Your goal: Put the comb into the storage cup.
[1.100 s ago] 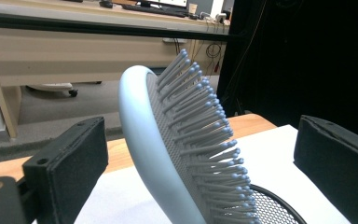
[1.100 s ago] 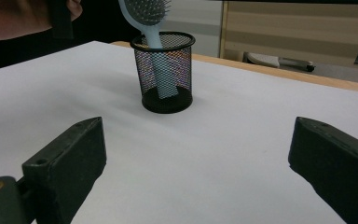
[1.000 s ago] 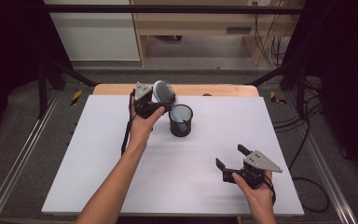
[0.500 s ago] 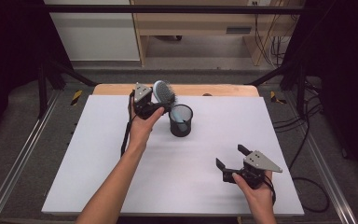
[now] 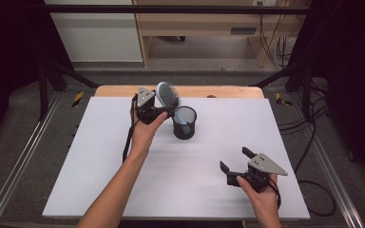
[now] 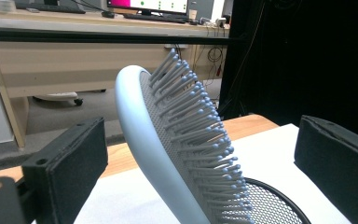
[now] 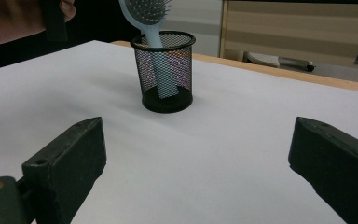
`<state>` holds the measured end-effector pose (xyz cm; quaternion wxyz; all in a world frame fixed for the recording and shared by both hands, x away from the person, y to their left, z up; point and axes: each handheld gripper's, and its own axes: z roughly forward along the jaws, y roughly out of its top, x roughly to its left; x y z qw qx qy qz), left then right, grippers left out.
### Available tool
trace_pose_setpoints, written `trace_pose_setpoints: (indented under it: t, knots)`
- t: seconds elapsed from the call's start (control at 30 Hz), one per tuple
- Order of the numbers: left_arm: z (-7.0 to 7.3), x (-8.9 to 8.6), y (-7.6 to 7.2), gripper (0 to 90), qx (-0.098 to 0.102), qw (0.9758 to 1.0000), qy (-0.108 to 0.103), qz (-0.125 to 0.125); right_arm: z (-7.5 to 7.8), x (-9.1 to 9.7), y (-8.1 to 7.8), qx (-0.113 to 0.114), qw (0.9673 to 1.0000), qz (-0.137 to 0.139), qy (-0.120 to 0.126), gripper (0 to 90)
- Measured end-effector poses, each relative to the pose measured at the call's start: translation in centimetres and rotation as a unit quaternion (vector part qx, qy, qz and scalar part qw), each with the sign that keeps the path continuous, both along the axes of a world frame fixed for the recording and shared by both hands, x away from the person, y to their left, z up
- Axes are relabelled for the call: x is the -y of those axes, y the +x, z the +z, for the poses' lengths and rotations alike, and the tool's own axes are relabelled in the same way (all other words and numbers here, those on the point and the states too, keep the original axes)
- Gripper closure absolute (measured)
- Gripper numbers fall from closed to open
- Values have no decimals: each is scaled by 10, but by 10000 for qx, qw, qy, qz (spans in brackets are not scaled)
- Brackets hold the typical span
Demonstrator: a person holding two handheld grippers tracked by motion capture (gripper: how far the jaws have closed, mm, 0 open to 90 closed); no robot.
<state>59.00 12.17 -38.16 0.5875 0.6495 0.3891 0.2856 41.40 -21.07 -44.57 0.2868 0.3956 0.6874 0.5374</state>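
Note:
A pale blue hairbrush stands handle-down in a black mesh cup at the far middle of the white table, leaning left over the rim. My left gripper is at the brush head. In the left gripper view its jaws stand wide apart on either side of the hairbrush without touching it, and the cup rim lies just below. My right gripper rests open and holds nothing near the front right. Its view looks across the table at the cup and the brush.
A wooden strip runs along the table's far edge. Metal rails flank both sides. Cables hang off to the right. The left hand shows at the top left of the right gripper view.

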Motion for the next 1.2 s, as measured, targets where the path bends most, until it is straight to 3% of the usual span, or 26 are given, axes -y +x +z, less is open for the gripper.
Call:
trace_pose_setpoints:
  t: [0.37,0.8,1.2]
  knots:
    - [-6,-1,-11,26,-11,9999,106,-74,0,0,0,1,10000,3,-21,45]
    - [-21,-8,-26,24,-154,9993,343,17,1,0,0,44,10000,25,-20,45]
    - [-26,-12,-48,21,-181,9986,457,-203,2,-3,0,49,9999,68,-57,45]
